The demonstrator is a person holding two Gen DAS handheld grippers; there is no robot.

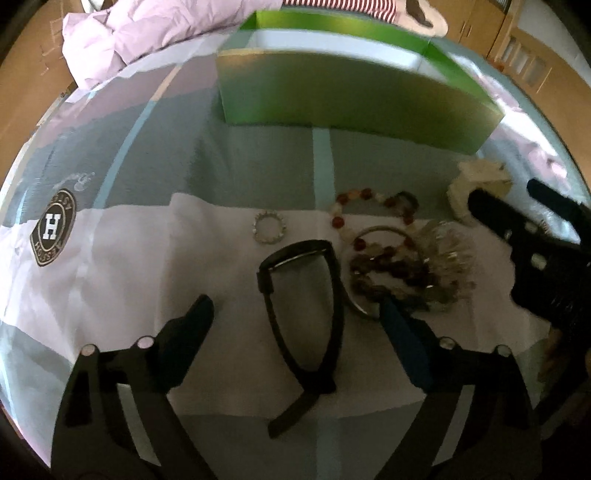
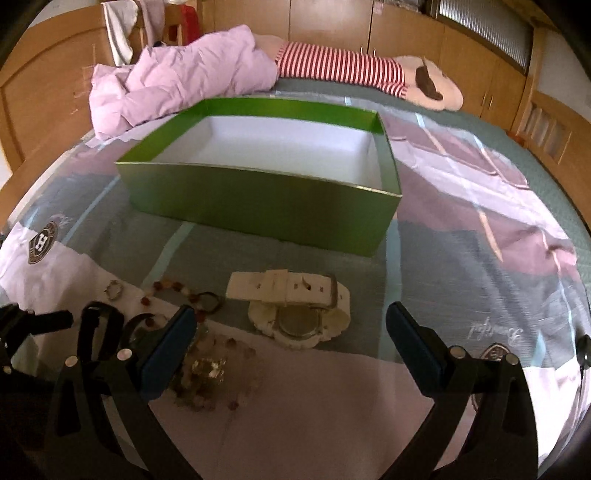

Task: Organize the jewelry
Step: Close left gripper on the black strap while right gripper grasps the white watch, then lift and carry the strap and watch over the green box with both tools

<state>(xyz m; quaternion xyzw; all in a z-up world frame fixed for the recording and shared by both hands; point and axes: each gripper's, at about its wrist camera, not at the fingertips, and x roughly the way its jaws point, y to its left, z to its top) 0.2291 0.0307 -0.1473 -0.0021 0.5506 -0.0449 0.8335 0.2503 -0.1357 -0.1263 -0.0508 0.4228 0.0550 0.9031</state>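
Note:
My left gripper (image 1: 295,312) hangs open just above the bedsheet, and a black watch (image 1: 303,295) lies between its fingers, untouched. To its right are a heap of bead bracelets (image 1: 399,273), a metal bangle (image 1: 380,230) and a red-and-white bead string (image 1: 369,206). A small silver ring bracelet (image 1: 269,230) lies just beyond. My right gripper (image 2: 291,314) is open over a white watch (image 2: 288,291), its pads clear of it. The green box (image 2: 258,206) with a white, empty inside stands behind the jewelry. In the left wrist view the right gripper (image 1: 504,192) shows beside the white watch (image 1: 476,184).
A crumpled pink duvet (image 2: 177,81) and a red-striped plush (image 2: 340,70) lie at the far end of the bed. Wooden wardrobes (image 2: 332,22) line the walls. The sheet carries a round badge logo (image 1: 53,229).

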